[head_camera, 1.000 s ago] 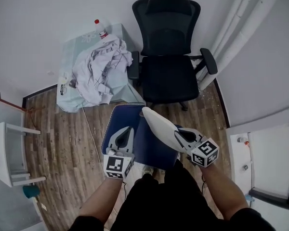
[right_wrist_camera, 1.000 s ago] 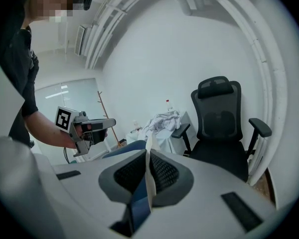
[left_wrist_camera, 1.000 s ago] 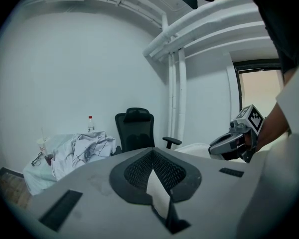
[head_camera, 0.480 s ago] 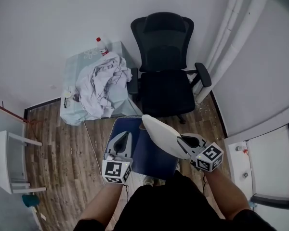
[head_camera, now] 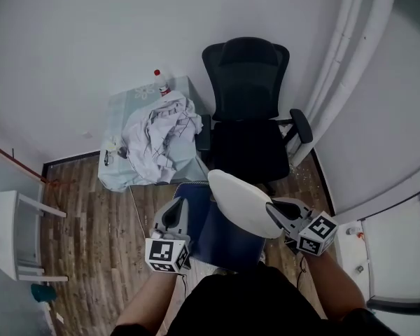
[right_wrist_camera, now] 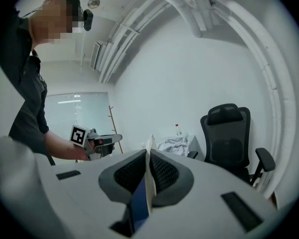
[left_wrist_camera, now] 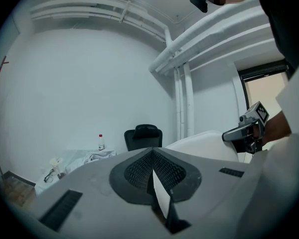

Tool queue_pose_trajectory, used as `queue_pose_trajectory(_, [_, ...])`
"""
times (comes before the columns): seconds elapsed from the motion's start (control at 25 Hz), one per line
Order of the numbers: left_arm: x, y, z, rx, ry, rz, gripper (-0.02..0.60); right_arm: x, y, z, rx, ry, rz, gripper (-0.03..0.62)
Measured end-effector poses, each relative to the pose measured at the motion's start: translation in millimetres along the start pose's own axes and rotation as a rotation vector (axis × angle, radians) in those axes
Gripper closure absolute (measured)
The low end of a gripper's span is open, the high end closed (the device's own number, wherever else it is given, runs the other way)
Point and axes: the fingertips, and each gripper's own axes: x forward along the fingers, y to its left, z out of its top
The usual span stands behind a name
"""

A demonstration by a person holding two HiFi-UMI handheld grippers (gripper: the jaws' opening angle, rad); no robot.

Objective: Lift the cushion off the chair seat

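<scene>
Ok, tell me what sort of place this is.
Probably a small office or workroom: a black office chair stands by a plain white wall, next to a small table with crumpled white cloth on it. The floor is wood plank.

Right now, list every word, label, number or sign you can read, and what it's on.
No readable words or numbers.
Left marker cube and right marker cube: black-and-white square patterns, no letters.
Red-capped bottle: label too small to read.
</scene>
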Motion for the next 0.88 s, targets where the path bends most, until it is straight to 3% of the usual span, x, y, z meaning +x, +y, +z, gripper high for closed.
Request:
queue_pose_trajectory(0.2, [-7.6, 10.0, 8.3, 0.007, -0.013, 0.012, 0.577, 0.9, 4.8, 12.8, -0.051, -0.002, 0.017, 0.562])
queue_pose_trajectory(0.88, [-3.5, 9.3, 22.2, 0.041, -0.014, 0.004, 0.577, -10.7, -14.5, 31.9, -0.017, -0.064, -0.008, 0.562])
